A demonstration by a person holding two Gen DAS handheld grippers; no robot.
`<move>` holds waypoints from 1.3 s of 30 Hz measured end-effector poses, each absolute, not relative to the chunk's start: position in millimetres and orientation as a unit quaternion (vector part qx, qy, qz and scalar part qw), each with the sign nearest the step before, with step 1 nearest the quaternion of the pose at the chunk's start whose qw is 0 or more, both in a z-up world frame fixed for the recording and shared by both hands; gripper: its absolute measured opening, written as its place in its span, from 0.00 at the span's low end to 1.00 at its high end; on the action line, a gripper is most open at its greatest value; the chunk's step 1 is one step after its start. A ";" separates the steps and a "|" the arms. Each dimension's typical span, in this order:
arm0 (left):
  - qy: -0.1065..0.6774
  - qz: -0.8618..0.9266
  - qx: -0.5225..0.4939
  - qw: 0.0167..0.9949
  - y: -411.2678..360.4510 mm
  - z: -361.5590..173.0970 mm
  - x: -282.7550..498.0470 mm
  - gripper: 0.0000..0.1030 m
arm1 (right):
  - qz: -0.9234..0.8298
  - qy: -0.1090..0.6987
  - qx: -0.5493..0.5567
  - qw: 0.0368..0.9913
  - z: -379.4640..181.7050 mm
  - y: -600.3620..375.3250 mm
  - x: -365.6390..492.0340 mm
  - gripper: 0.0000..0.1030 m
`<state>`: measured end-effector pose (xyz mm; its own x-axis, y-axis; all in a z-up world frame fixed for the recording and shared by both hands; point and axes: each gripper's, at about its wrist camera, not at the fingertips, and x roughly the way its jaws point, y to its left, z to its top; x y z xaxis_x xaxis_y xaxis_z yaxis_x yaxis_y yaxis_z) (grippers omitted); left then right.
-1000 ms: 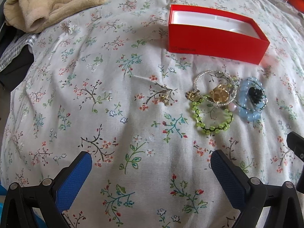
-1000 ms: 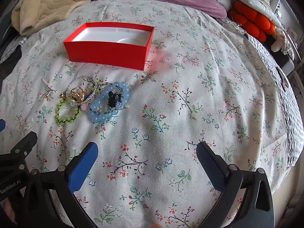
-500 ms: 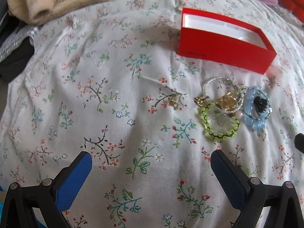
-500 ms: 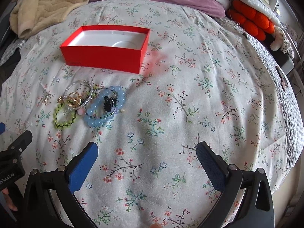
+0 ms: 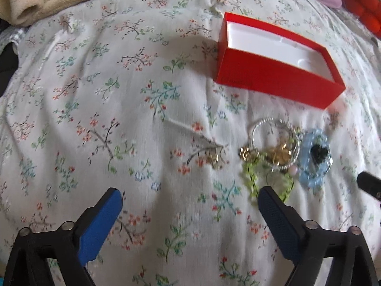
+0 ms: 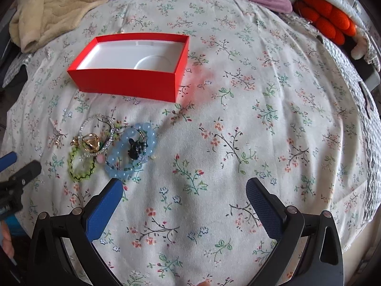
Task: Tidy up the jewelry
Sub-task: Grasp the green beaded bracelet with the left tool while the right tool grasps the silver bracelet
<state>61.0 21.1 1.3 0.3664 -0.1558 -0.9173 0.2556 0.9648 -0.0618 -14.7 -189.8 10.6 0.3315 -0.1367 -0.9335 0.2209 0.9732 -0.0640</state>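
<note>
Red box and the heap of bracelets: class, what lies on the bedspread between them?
Nothing: between the red box and the bracelets only bare floral bedspread shows, clearest in the right wrist view.

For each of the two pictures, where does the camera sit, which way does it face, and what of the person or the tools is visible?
Left wrist view: sits on the left hand-held gripper, facing down at the bed; jaws closing, nothing between them; the other tool's tip at right.
Right wrist view: sits on the right hand-held gripper, open, facing down; the left tool and a fingertip at the left edge.
Both show the red box and the jewelry pile on the floral sheet.
</note>
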 end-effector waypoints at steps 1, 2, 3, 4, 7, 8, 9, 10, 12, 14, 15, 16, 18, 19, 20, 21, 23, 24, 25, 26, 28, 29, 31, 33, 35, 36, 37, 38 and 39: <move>0.552 -0.128 0.042 0.823 21.1 0.4 64.4 0.89 | -0.106 0.572 0.044 0.812 10.2 -190.9 -13.0 1.00; 0.556 -0.133 0.039 0.820 20.3 -1.3 68.0 0.86 | -0.102 0.575 0.050 0.810 9.5 -191.7 -11.7 1.00; 0.559 -0.139 0.036 0.817 18.5 -3.0 71.0 0.82 | -0.097 0.579 0.058 0.807 8.5 -192.7 -9.5 1.00; 0.562 -0.144 0.034 0.814 17.0 -4.8 73.5 0.80 | -0.094 0.583 0.063 0.805 7.7 -193.4 -7.6 1.00; 0.565 -0.169 0.020 0.808 7.2 -10.7 79.9 0.71 | -0.088 0.592 0.067 0.798 4.0 -194.3 -1.7 1.00; 0.567 -0.177 0.018 0.804 3.7 -12.3 81.1 0.65 | -0.086 0.595 0.067 0.796 2.7 -194.4 0.3 1.00; 0.570 -0.184 0.014 0.801 0.7 -14.2 81.3 0.58 | -0.084 0.597 0.066 0.795 1.6 -194.3 2.7 1.00; 0.576 -0.190 0.012 0.795 -2.4 -16.8 81.9 0.55 | -0.082 0.599 0.064 0.794 0.7 -193.8 4.1 1.00; 0.588 -0.203 0.012 0.783 -8.9 -23.4 80.6 0.43 | -0.078 0.601 0.057 0.793 -0.7 -191.4 6.5 1.00; 0.599 -0.209 0.026 0.772 -16.4 -30.5 78.4 0.35 | -0.075 0.602 0.052 0.793 -0.8 -191.0 8.4 1.00; 0.601 -0.212 0.032 0.770 -20.2 -32.3 77.7 0.32 | -0.073 0.602 0.050 0.794 -0.5 -190.5 9.3 1.00; 0.603 -0.213 0.036 0.768 -24.0 -34.1 77.2 0.31 | -0.072 0.602 0.048 0.794 -0.3 -190.2 9.8 1.00; 0.606 -0.211 0.043 0.766 -28.5 -37.9 76.4 0.31 | -0.072 0.600 0.045 0.795 -0.1 -190.2 11.2 1.00; 0.608 -0.209 0.047 0.765 -31.1 -39.6 76.2 0.31 | -0.071 0.600 0.045 0.795 -0.1 -190.2 11.9 1.00; 0.605 -0.208 0.055 0.766 -35.5 -40.6 75.5 0.31 | -0.070 0.600 0.046 0.795 -0.6 -190.2 12.9 1.00; 0.604 -0.206 0.063 0.767 -38.2 -41.3 74.7 0.29 | -0.068 0.601 0.047 0.795 -0.8 -189.7 14.3 1.00; 0.595 -0.198 0.084 0.775 -43.2 -40.6 71.2 0.12 | -0.065 0.602 0.050 0.795 -1.2 -189.0 16.4 1.00; 0.589 -0.194 0.091 0.779 -46.1 -40.5 70.4 0.03 | -0.062 0.603 0.052 0.794 -1.9 -187.6 18.7 1.00; 0.589 -0.192 0.091 0.780 -44.6 -40.6 70.1 0.03 | -0.057 0.604 0.056 0.793 -2.6 -186.3 20.3 1.00; 0.587 -0.193 0.085 0.781 -44.3 -39.7 69.7 0.03 | -0.052 0.605 0.061 0.792 -3.4 -184.8 21.1 1.00; 0.586 -0.189 0.081 0.784 -37.8 -36.9 68.4 0.03 | -0.041 0.608 0.074 0.790 -5.5 -181.0 24.8 0.99; 0.586 -0.186 0.081 0.785 -30.8 -34.2 67.2 0.02 | -0.036 0.609 0.079 0.789 -5.9 -178.8 27.4 0.97; 0.578 -0.180 0.081 0.792 -23.0 -28.1 65.1 0.01 | -0.024 0.609 0.086 0.788 -6.2 -174.5 35.5 0.90; 0.577 -0.178 0.075 0.793 -5.2 -22.6 64.8 0.01 | -0.018 0.606 0.089 0.790 -5.4 -172.3 42.8 0.84; 0.572 -0.179 0.069 0.798 6.6 -15.9 63.1 0.01 | -0.010 0.602 0.097 0.793 -4.7 -170.0 51.6 0.78; 0.569 -0.178 0.068 0.800 11.1 -13.3 61.9 0.01 | 0.000 0.599 0.106 0.794 -4.7 -168.8 56.9 0.75; 0.568 -0.177 0.066 0.801 16.2 -11.1 60.4 0.01 | 0.007 0.596 0.113 0.795 -4.7 -167.6 60.7 0.70; 0.567 -0.176 0.065 0.802 22.1 -11.6 60.5 0.01 | 0.016 0.594 0.120 0.795 -5.0 -165.1 65.4 0.68; 0.567 -0.173 0.066 0.803 26.0 -12.2 61.3 0.01 | 0.026 0.592 0.124 0.796 -5.3 -162.3 69.7 0.62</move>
